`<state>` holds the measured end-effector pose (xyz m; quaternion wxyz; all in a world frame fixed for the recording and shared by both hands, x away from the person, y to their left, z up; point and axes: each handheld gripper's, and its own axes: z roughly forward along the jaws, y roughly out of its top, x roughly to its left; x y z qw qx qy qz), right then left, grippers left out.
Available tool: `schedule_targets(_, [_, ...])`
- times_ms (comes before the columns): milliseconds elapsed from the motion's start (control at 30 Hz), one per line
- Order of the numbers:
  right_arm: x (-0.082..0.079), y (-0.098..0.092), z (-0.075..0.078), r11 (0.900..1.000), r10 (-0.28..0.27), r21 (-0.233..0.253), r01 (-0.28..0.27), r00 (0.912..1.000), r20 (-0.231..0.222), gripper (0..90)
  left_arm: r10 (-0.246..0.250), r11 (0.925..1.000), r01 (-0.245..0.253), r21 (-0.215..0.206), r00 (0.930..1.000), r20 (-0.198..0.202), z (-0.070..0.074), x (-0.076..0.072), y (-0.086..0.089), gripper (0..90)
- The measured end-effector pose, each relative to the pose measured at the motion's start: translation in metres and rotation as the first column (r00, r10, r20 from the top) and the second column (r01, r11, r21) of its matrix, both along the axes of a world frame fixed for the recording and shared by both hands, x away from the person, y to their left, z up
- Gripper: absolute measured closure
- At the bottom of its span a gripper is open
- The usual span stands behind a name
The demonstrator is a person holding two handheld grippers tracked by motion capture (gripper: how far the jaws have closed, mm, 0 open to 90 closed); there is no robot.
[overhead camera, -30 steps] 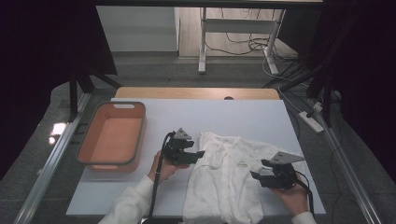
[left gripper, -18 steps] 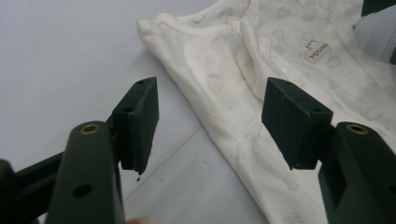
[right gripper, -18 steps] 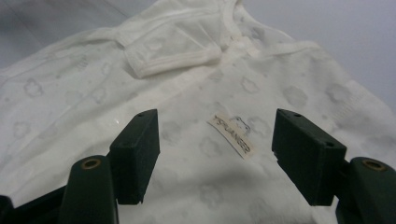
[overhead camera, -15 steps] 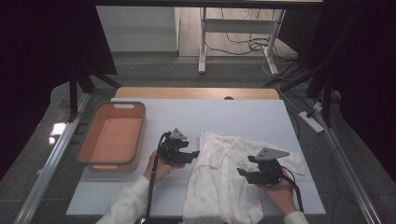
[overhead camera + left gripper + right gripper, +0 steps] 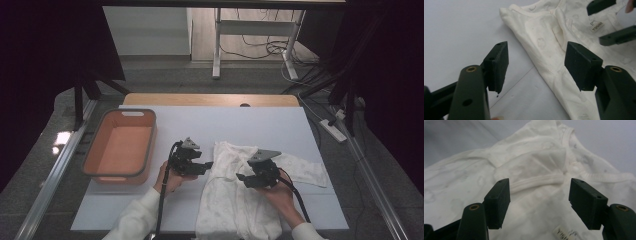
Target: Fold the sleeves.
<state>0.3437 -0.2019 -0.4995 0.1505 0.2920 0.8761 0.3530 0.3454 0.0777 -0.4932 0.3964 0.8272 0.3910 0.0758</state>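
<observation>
I am looking down on a white bench where a crumpled white shirt is lying toward the near right, its lower part hanging over the near edge. I am holding the left gripper just beside the shirt's left edge, jaws spread wide and gripping nothing. In the left gripper view those open jaws are framing the shirt's hemmed edge and a strip of bare bench, with the neckline farther off. I am holding the right gripper over the middle of the shirt, its jaws also standing wide apart and empty. In the right gripper view the open jaws are bracketing a folded, ribbed band of cloth, and a small printed label is showing near the bottom. I cannot tell whether either gripper is touching the fabric. An orange bin is sitting at the left of the bench, well apart from the shirt.
</observation>
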Motion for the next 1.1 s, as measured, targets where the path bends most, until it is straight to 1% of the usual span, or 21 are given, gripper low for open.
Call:
schedule_targets(33, [0.005, 0.002, 0.0, 1.0, -0.005, -0.006, 0.005, 1.0, -0.001, 33.7, 0.0, 1.0, 0.0, -0.001, 1.0, 0.0, 0.0, 0.0, 0.0, 36.4])
schedule_targets(100, [0.013, 0.004, -0.001, 1.0, -0.013, 0.003, 0.013, 0.9999, -0.003, 34.8, -0.001, 1.0, 0.001, 0.0, 1.0, 0.0, 0.0, 0.0, 0.0, 36.4])
schedule_targets(133, [0.017, 0.005, -0.001, 1.0, -0.021, 0.006, 0.021, 0.9997, -0.013, 34.8, 0.0, 1.0, 0.0, -0.001, 1.0, 0.0, 0.0, 0.0, 0.0, 36.4])
schedule_targets(167, [0.017, 0.005, -0.001, 1.0, -0.021, 0.006, 0.021, 0.9997, -0.013, 34.8, 0.0, 1.0, 0.0, -0.001, 1.0, 0.0, 0.0, 0.0, 0.0, 36.4])
schedule_targets(200, [0.024, 0.008, -0.003, 1.0, -0.027, 0.002, 0.027, 0.9994, -0.02, 35.3, 0.001, 1.0, -0.001, 0.001, 1.0, 0.0, 0.0, 0.0, 0.001, 36.4])
schedule_targets(267, [0.028, 0.011, -0.005, 0.999, -0.036, 0.0, 0.036, 0.9988, -0.033, 37.3, 0.002, 1.0, -0.002, -0.002, 1.0, -0.002, 0.0, 0.0, 0.001, 36.4])
schedule_targets(367, [0.031, 0.014, -0.009, 0.999, -0.048, -0.002, 0.047, 0.998, -0.041, 39.9, 0.005, 1.0, -0.005, -0.007, 1.0, -0.003, 0.0, 0.001, 0.002, 36.4])
schedule_targets(400, [0.033, 0.017, -0.013, 0.998, -0.059, -0.021, 0.058, 0.9969, -0.052, 42.3, 0.007, 0.9999, -0.007, -0.008, 1.0, -0.002, 0.001, 0.001, 0.002, 36.4])
schedule_targets(433, [0.033, 0.017, -0.013, 0.998, -0.059, -0.021, 0.058, 0.9969, -0.052, 42.3, 0.007, 0.9999, -0.007, -0.008, 1.0, -0.002, 0.001, 0.001, 0.002, 36.4])
schedule_targets(467, [0.034, 0.018, -0.017, 0.998, -0.064, -0.03, 0.063, 0.9961, -0.06, 46.4, 0.007, 0.9999, -0.007, -0.012, 1.0, -0.002, 0.001, 0.001, 0.003, 36.4])
schedule_targets(500, [0.034, 0.018, -0.017, 0.998, -0.064, -0.03, 0.063, 0.9961, -0.06, 46.4, 0.007, 0.9999, -0.007, -0.012, 1.0, -0.002, 0.001, 0.001, 0.003, 36.4])
schedule_targets(533, [0.034, 0.019, -0.018, 0.997, -0.066, -0.031, 0.064, 0.9955, -0.068, 52.0, 0.008, 0.9999, -0.008, -0.011, 1.0, -0.002, 0.001, 0.001, 0.003, 36.4])
schedule_targets(567, [0.033, 0.019, -0.018, 0.997, -0.066, -0.035, 0.064, 0.9959, -0.062, 56.0, 0.007, 0.9999, -0.007, -0.01, 1.0, -0.002, 0.001, 0.001, 0.003, 36.4])
schedule_targets(600, [0.033, 0.019, -0.018, 0.997, -0.066, -0.035, 0.064, 0.9959, -0.062, 56.0, 0.007, 0.9999, -0.007, -0.01, 1.0, -0.002, 0.001, 0.001, 0.003, 36.3])
schedule_targets(633, [0.032, 0.021, -0.018, 0.998, -0.054, -0.04, 0.052, 0.9974, -0.049, 66.6, 0.007, 0.9999, -0.007, -0.009, 1.0, -0.001, 0.001, 0.001, 0.002, 36.3])
schedule_targets(667, [0.031, 0.021, -0.017, 0.998, -0.052, -0.047, 0.05, 0.9979, -0.039, 70.6, 0.007, 0.9999, -0.007, -0.01, 1.0, -0.001, 0.002, 0.0, 0.003, 36.1])
schedule_targets(700, [0.029, 0.022, -0.017, 0.997, -0.047, -0.063, 0.046, 0.9987, -0.017, 75.1, 0.008, 0.9999, -0.008, -0.011, 1.0, -0.001, 0.002, 0.0, 0.003, 36.1])
schedule_targets(800, [0.026, 0.021, -0.013, 0.996, -0.05, -0.073, 0.05, 0.9988, 0.002, 84.4, 0.01, 0.9999, -0.01, -0.012, 1.0, 0.001, 0.002, 0.0, 0.004, 36.0])
schedule_targets(933, [0.025, 0.017, -0.008, 0.997, -0.059, -0.047, 0.058, 0.9983, 0.0, 85.9, 0.015, 0.9998, -0.015, -0.015, 0.9999, 0.003, 0.003, 0.0, 0.005, 36.0])
schedule_targets(1000, [0.025, 0.016, -0.006, 0.997, -0.055, -0.047, 0.055, 0.9985, 0.001, 85.9, 0.015, 0.9998, -0.015, -0.014, 0.9999, 0.002, 0.003, 0.0, 0.005, 36.0])
schedule_targets(1100, [0.024, 0.013, 0.0, 0.998, -0.055, -0.037, 0.056, 0.9983, 0.016, 86.0, 0.016, 0.9998, -0.016, -0.013, 0.9999, 0.001, 0.003, 0.001, 0.006, 36.0])
